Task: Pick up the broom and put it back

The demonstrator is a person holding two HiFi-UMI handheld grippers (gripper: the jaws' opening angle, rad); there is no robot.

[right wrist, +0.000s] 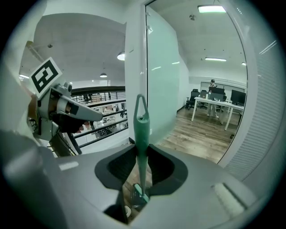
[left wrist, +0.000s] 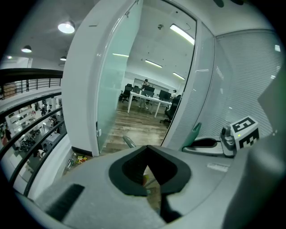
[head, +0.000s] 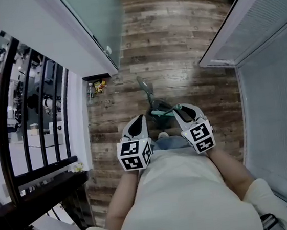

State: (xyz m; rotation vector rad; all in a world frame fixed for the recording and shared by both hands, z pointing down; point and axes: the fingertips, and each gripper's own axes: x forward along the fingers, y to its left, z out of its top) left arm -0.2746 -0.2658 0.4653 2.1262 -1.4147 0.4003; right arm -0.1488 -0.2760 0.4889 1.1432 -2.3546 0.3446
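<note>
A wood-plank floor ran ahead of the person. A white slatted wall closed it in on the right, and a frosted glass door in a white frame stood on the left. Beyond that frame, a black railing edged a drop to a lower level. Far down the floor, the left gripper view showed white desks and office chairs under strip lights.

The person's white top filled the bottom of the head view, with both forearms reaching forward. The two claws hung near each other above the planks.

The right claw was closed on the broom. Its pads pressed either side of the thin teal handle, a little below the looped top, which stood up past the jaws. The shaft ran down between the jaws to a teal head near the floor; whether the head touched the planks could not be told.

The left claw hung just left of the broom, apart from it. Its jaw tips were together, leaving only a narrow wedge behind them, with nothing in it.

Each claw carried a marker cube, the left and the right. At the foot of the door frame lay a bottle and some bright packets.
</note>
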